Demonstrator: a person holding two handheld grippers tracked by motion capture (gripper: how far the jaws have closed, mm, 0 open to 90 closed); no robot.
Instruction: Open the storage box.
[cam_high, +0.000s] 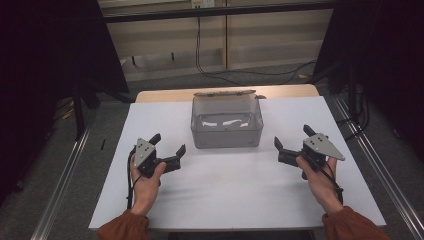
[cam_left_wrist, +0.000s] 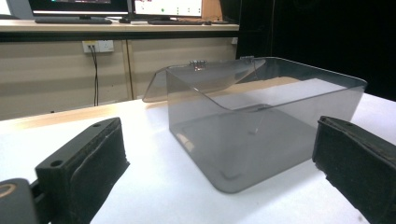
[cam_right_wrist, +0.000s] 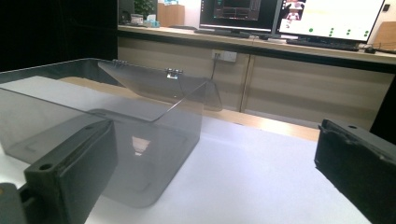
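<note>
Box (cam_high: 227, 131) of clear grey plastic stood at the twelve o'clock side of the white table (cam_high: 225, 195), just past its centre, with its hinged lid (cam_high: 225, 93) thrown open and hanging back over the far edge. Nothing could be seen inside it; only pale reflections showed on its floor. In the high view, the left gripper (cam_high: 167, 147) rested at about eight o'clock from the box, held in the left hand (cam_high: 146, 181), its jaws spread wide and pointing toward two o'clock, gripping nothing. The right gripper (cam_high: 294, 138) sat at about four o'clock from the box, held in the right hand (cam_high: 320, 177), its jaws likewise spread wide and empty, pointing toward ten o'clock. Both grippers lay near the box but apart from it, with bare table between.

In the left gripper view the box (cam_left_wrist: 261, 126) stood ahead between the two parted jaws, its near rounded corner toward the camera and the lid (cam_left_wrist: 196, 79) leaning away behind it. In the right gripper view the box (cam_right_wrist: 107, 135) lay toward ten o'clock, partly behind the left-hand jaw, with the lid (cam_right_wrist: 163, 86) tilted outward beyond its back wall. Rust-coloured sleeves (cam_high: 122, 227) showed at the six o'clock edge of the high view. Monitors (cam_right_wrist: 327, 18) stood on a bench beyond the table.
</note>
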